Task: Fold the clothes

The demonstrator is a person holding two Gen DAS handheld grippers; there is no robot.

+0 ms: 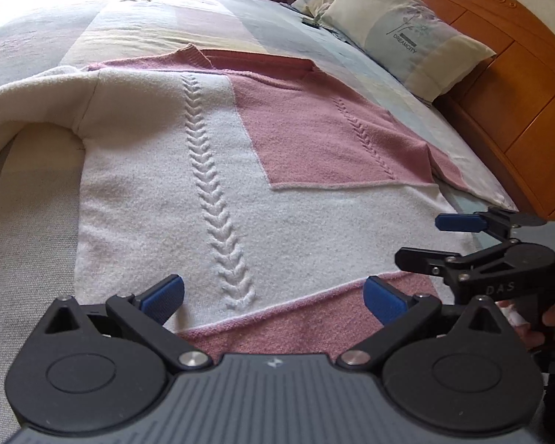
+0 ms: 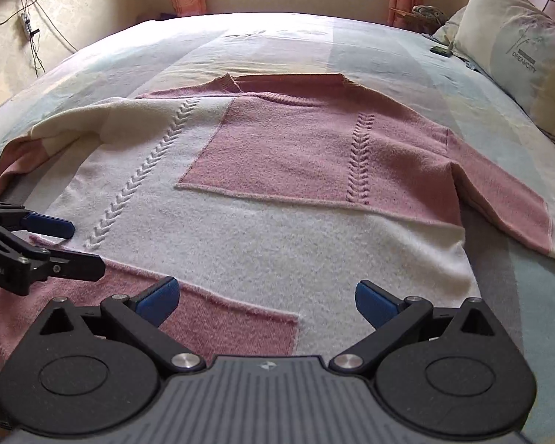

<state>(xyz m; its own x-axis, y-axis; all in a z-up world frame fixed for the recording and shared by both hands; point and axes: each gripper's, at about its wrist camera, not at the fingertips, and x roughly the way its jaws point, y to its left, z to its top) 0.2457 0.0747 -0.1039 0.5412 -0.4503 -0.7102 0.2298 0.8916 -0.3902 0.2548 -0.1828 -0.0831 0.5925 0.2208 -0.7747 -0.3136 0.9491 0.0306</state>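
A pink and white knitted sweater point(image 1: 211, 170) point(image 2: 277, 192) lies spread flat on the bed, collar toward the far side and hem toward me. Its left sleeve point(image 2: 55, 129) bends at the left; the right sleeve point(image 2: 507, 199) stretches out at the right. My left gripper point(image 1: 273, 298) hovers open over the hem near the cable-knit braid, nothing between its blue pads. My right gripper point(image 2: 264, 298) is open above the hem's pink block, also holding nothing. Each gripper shows in the other's view: the right one point(image 1: 425, 240) at the right edge, the left one point(image 2: 81, 248) at the left edge.
The bed point(image 2: 277, 44) has a pastel patchwork cover. A pillow point(image 1: 407, 29) point(image 2: 518, 59) leans on the wooden headboard point(image 1: 518, 92) at the right. A small dark object point(image 2: 440, 50) lies near the pillow. Curtains and a wall with cables stand beyond the bed.
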